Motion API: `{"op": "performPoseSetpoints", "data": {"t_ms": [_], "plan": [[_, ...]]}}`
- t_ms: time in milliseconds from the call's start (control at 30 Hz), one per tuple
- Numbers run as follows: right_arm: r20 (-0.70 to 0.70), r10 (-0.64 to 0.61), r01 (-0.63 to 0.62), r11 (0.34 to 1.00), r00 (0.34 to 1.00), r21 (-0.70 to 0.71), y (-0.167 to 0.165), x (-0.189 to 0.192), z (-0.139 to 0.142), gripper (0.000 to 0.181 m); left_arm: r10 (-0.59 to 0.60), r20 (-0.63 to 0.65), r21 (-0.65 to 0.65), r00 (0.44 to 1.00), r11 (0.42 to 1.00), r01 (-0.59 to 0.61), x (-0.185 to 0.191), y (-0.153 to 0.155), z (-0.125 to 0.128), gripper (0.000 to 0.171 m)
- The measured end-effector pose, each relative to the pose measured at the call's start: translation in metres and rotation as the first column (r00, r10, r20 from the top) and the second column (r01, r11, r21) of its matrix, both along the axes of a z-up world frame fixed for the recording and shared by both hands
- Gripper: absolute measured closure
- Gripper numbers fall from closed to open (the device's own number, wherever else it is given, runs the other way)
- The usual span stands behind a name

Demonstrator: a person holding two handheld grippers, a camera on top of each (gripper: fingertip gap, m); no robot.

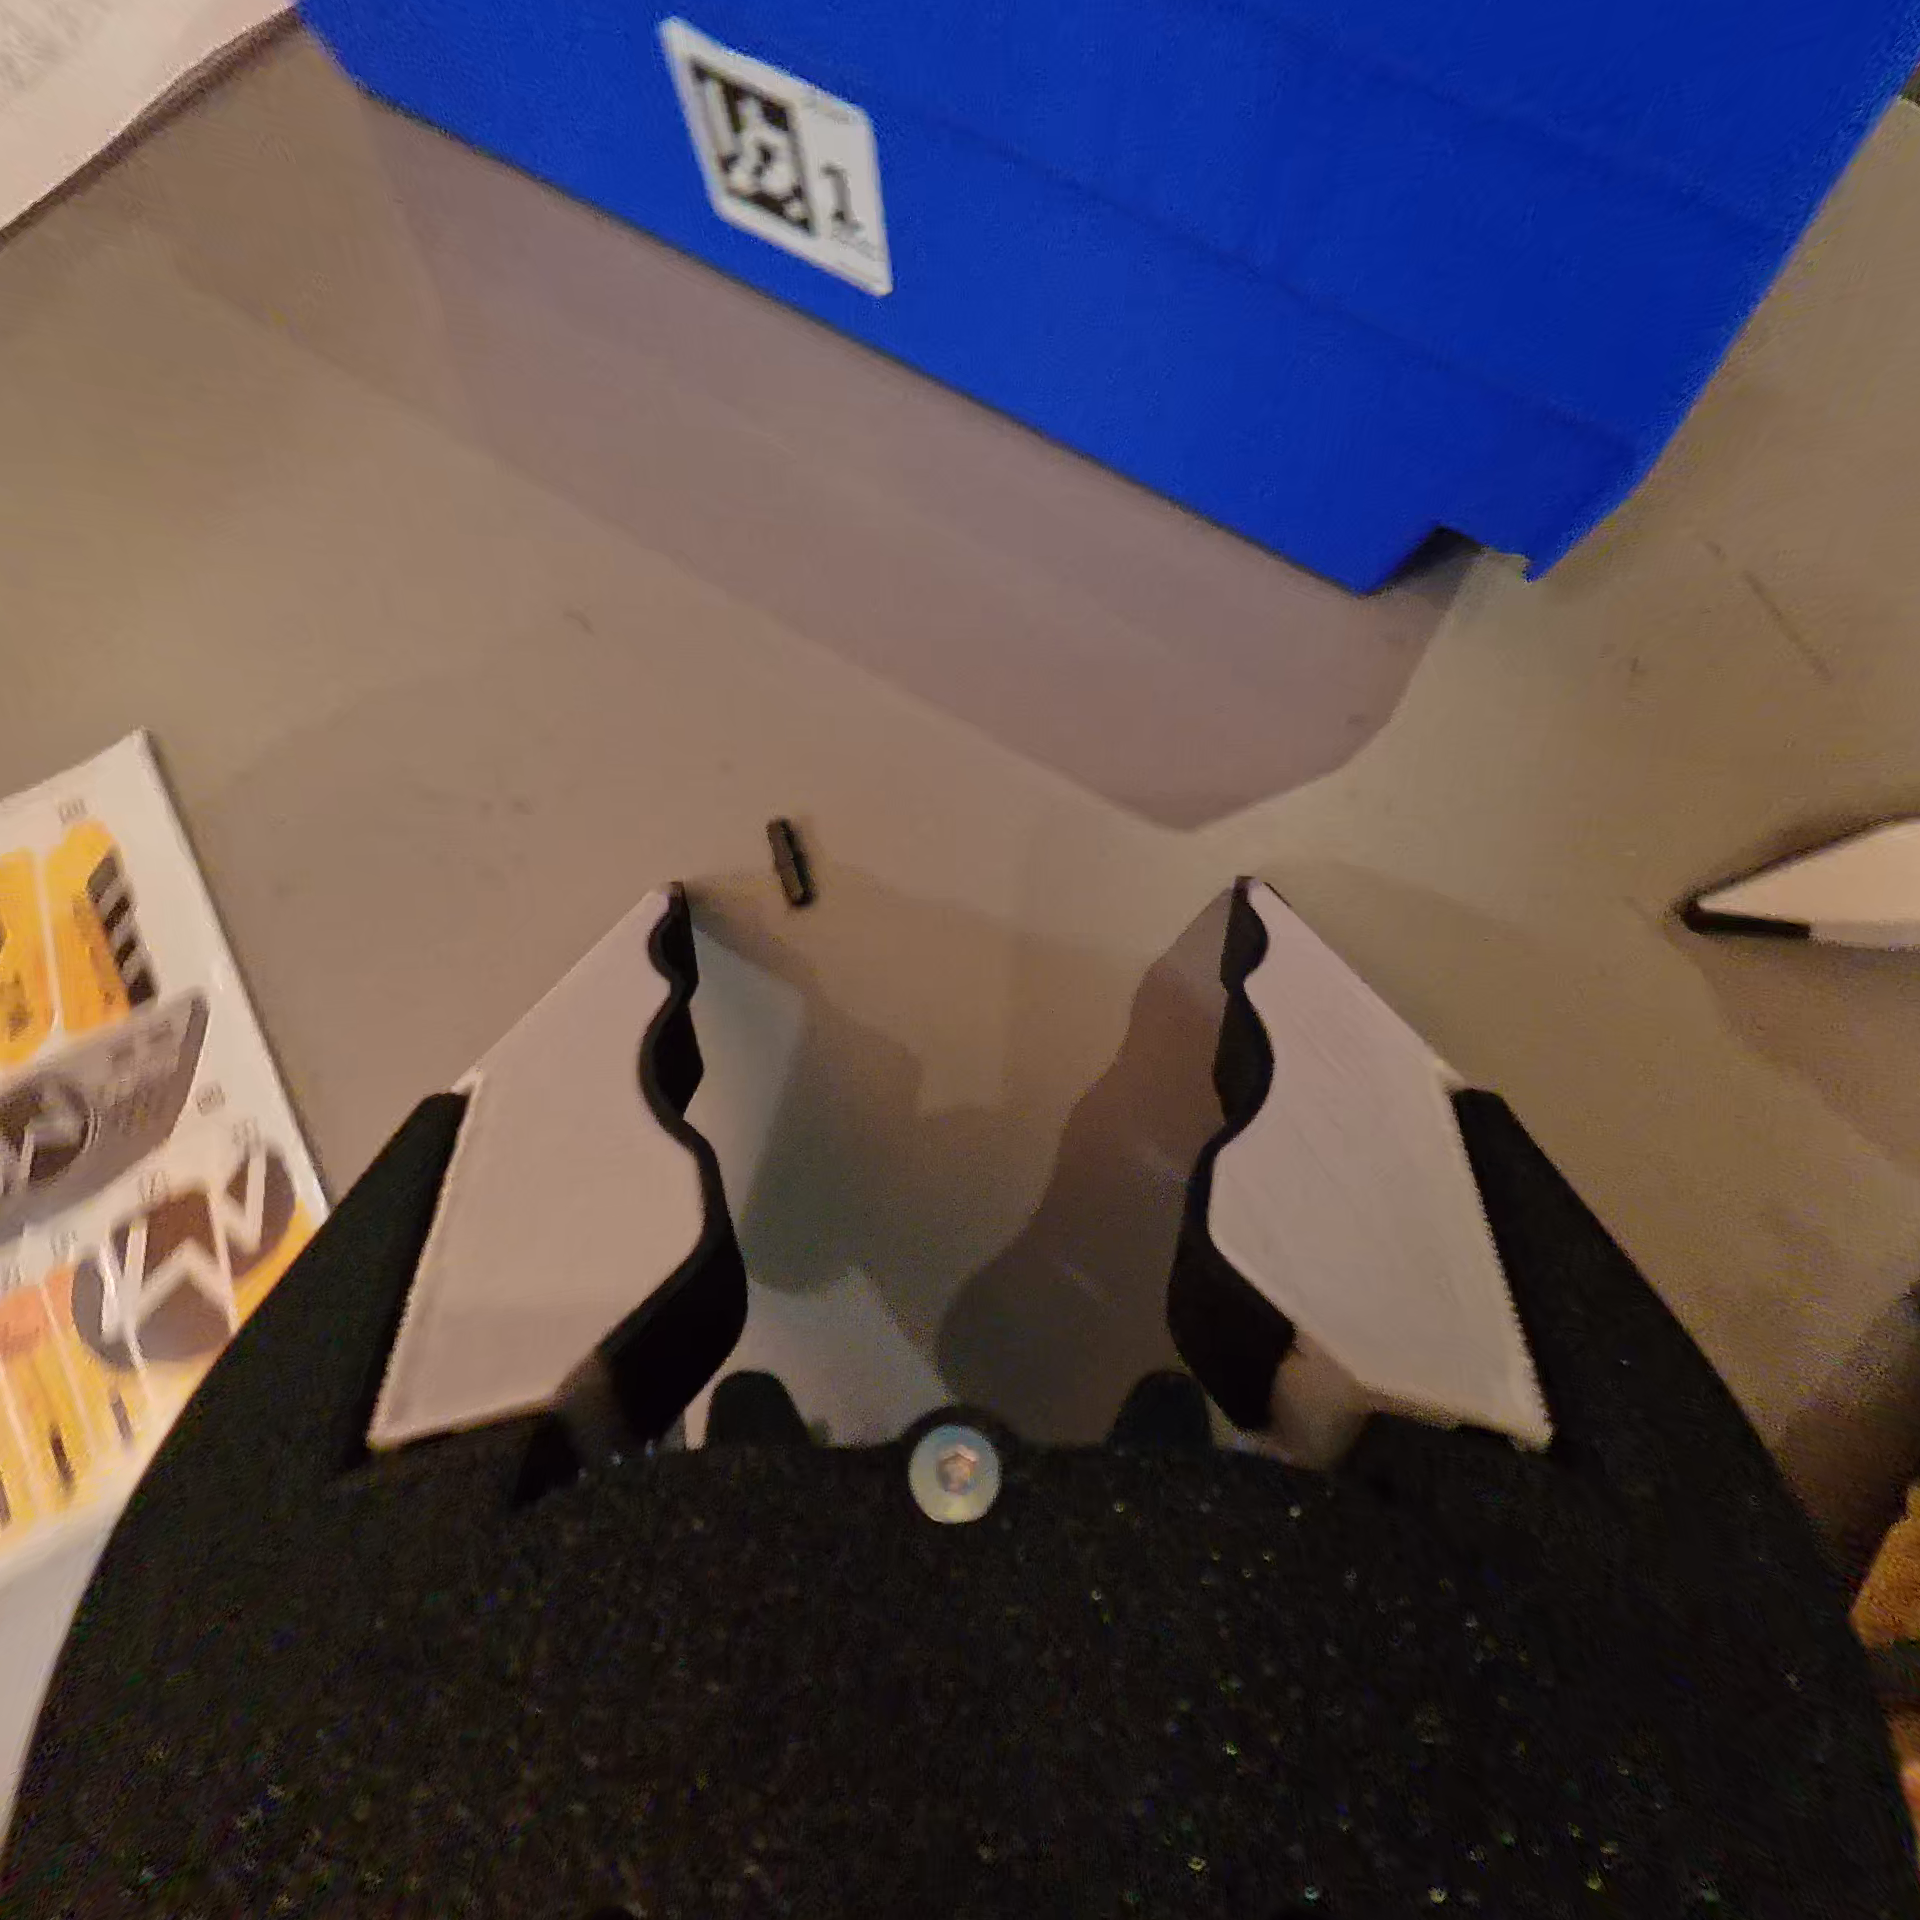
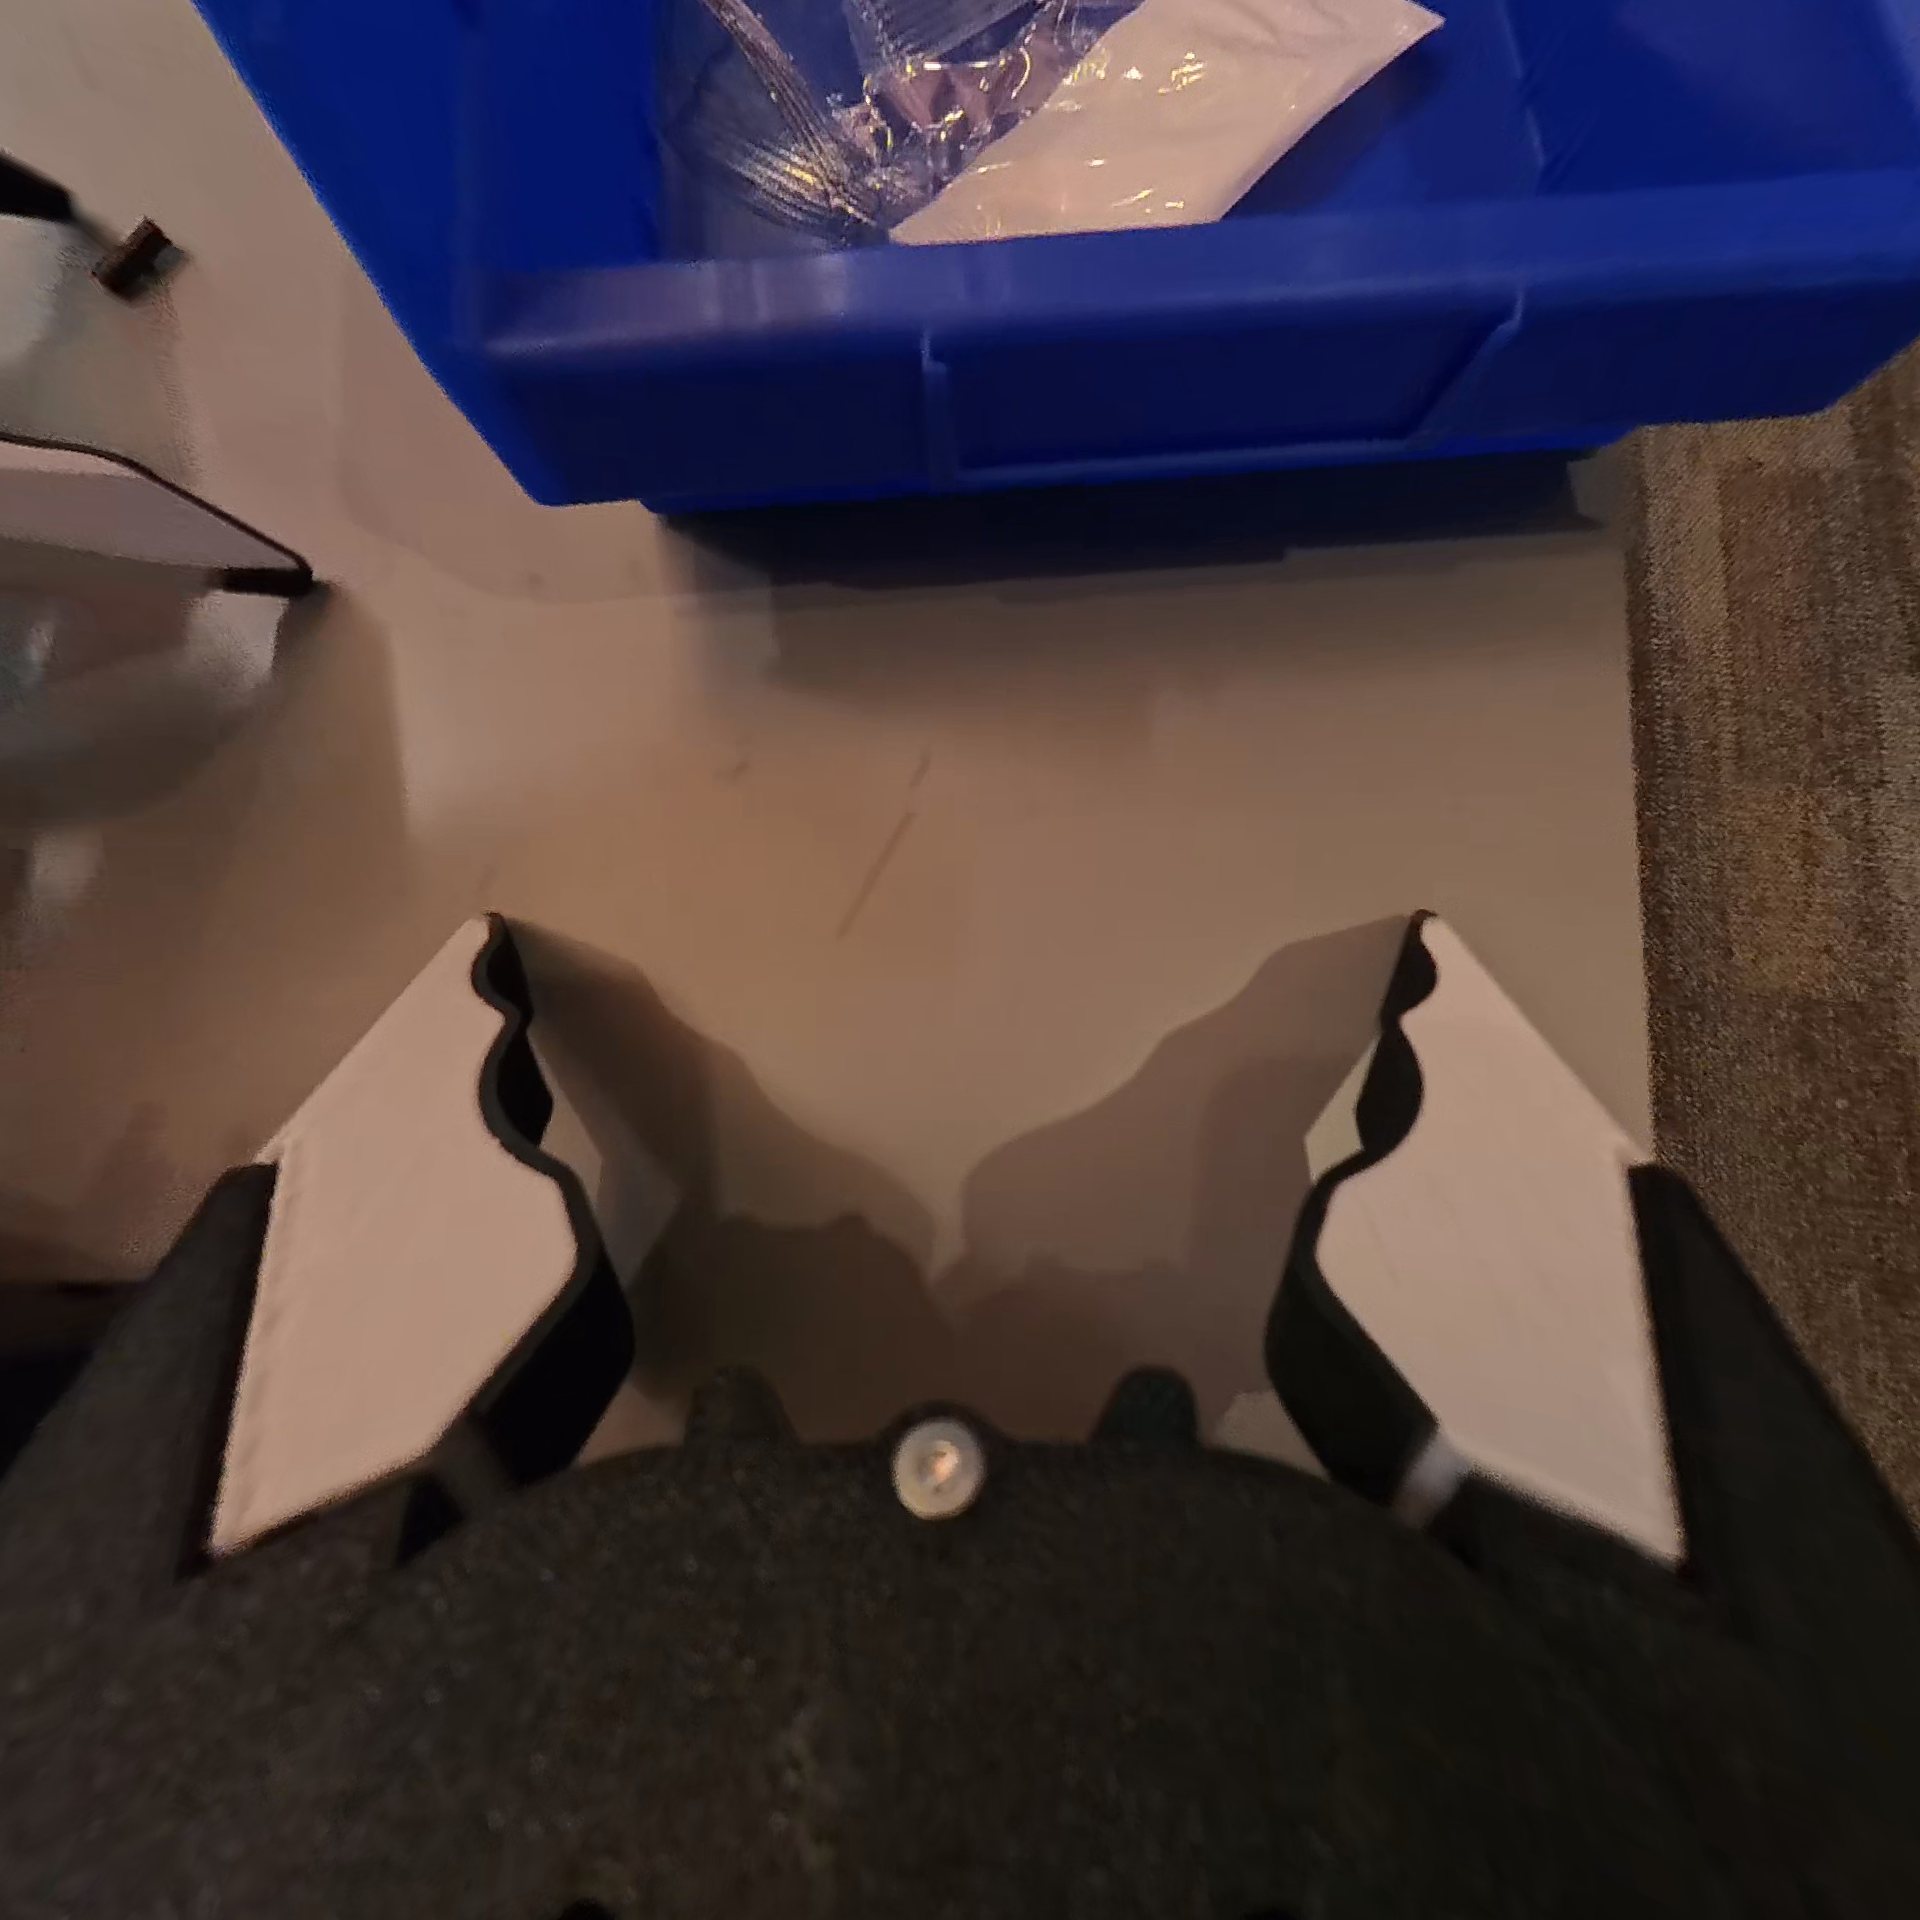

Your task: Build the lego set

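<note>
Left gripper (image 1: 961, 894) hangs over the counter (image 1: 520, 644), fingers wide and empty, a small black part (image 1: 790, 864) just beyond. Right gripper (image 2: 961, 925) gapes empty near the blue bin (image 2: 987, 384).

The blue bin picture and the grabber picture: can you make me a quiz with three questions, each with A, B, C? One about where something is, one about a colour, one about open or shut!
1. Where is the small dark piece in the left wrist view?
A. On the table just ahead of the left gripper
B. Inside the bin
C. Between the right gripper's fingers

2. What colour is the bin?
A. Red
B. Blue
C. Green

3. How is the right gripper?
A. Shut on a bag
B. Shut on nothing
C. Open and empty

Answers:
1 A, it lies on the bare table just past the fingertips.
2 B, its walls are bright blue.
3 C, its fingers stand wide apart with only table between them.
</note>
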State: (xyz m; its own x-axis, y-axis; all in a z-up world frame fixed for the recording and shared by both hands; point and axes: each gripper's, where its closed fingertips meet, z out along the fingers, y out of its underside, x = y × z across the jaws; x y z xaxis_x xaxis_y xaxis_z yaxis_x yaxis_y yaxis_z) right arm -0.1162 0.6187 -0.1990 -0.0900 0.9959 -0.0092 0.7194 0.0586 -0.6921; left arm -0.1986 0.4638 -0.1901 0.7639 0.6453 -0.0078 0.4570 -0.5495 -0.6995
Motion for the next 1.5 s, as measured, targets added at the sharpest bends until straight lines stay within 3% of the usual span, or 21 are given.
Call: {"op": "performPoseSetpoints", "data": {"t_ms": [33,100,167,233,333,433,600,733,767,800,833,867,1067,1267,1400,1500], "plan": [[-0.003,0.001,-0.001,1.000,1.000,0.000,0.001,0.000,0.000,0.027,-0.068,0.015,-0.006,0.998,0.998,0.068,0.000,0.004,0.000,0.072],[-0.006,0.008,-0.008,1.000,1.000,0.001,0.002,0.002,0.001,0.029,-0.063,0.002,-0.038,0.998,0.997,0.063,-0.013,-0.002,0.010,0.073],[-0.005,0.016,-0.016,1.000,1.000,0.002,0.002,0.003,0.001,0.030,-0.089,-0.165,-0.026,0.982,0.996,0.086,-0.024,-0.015,0.045,0.075],[-0.005,0.018,-0.018,1.000,1.000,0.003,0.002,0.003,0.000,0.030,-0.163,-0.327,0.005,0.931,0.985,0.175,-0.018,-0.027,0.082,0.075],[-0.005,0.018,-0.018,1.000,1.000,0.004,0.002,0.003,0.000,0.030,-0.206,-0.449,0.041,0.870,0.967,0.251,-0.003,-0.053,0.107,0.075],[-0.006,0.019,-0.019,1.000,1.000,0.005,0.002,0.002,0.000,0.030,-0.146,-0.411,0.107,0.900,0.973,0.206,0.004,-0.079,0.099,0.075],[-0.005,0.043,-0.043,0.999,0.999,0.003,0.000,-0.001,0.000,0.030,-0.194,-0.383,0.070,0.903,0.969,0.238,0.000,-0.097,0.075,0.075],[-0.009,0.050,-0.050,0.999,0.999,0.002,0.000,-0.001,0.001,0.033,-0.180,-0.279,0.244,0.943,0.937,0.251,0.011,-0.090,0.080,0.075],[-0.019,0.057,-0.057,0.998,0.998,0.001,-0.001,-0.001,0.002,0.042,-0.174,-0.279,0.266,0.944,0.931,0.250,0.011,-0.090,0.081,0.075],[-0.042,0.081,-0.081,0.997,0.996,-0.003,-0.005,-0.001,0.006,0.071,-0.168,-0.274,0.283,0.947,0.927,0.246,0.011,-0.090,0.081,0.077],[-0.080,0.122,-0.123,0.992,0.989,-0.013,-0.012,0.001,0.013,0.118,-0.177,-0.261,0.306,0.949,0.917,0.255,0.014,-0.090,0.081,0.080],[-0.125,0.155,-0.159,0.987,0.980,-0.024,-0.019,0.004,0.020,0.142,-0.188,-0.248,0.329,0.950,0.906,0.265,0.017,-0.089,0.082,0.083],[-0.468,0.154,-0.166,0.986,0.870,0.017,-0.028,0.023,0.076,0.143,-0.183,-0.284,0.383,0.941,0.878,0.286,0.023,-0.091,0.091,0.103],[-0.394,0.136,-0.147,0.989,0.909,0.000,-0.029,-0.002,0.064,0.143,-0.170,-0.297,0.361,0.940,0.891,0.276,0.021,-0.092,0.090,0.114],[-0.461,0.187,-0.266,0.957,0.867,-0.112,-0.053,-0.017,0.076,0.180,-0.164,-0.315,0.315,0.935,0.911,0.266,0.016,-0.096,0.084,0.133],[-0.471,0.222,-0.314,0.941,0.854,-0.125,-0.060,-0.016,0.078,0.181,-0.162,-0.290,0.331,0.943,0.908,0.258,0.016,-0.094,0.081,0.145]]}}
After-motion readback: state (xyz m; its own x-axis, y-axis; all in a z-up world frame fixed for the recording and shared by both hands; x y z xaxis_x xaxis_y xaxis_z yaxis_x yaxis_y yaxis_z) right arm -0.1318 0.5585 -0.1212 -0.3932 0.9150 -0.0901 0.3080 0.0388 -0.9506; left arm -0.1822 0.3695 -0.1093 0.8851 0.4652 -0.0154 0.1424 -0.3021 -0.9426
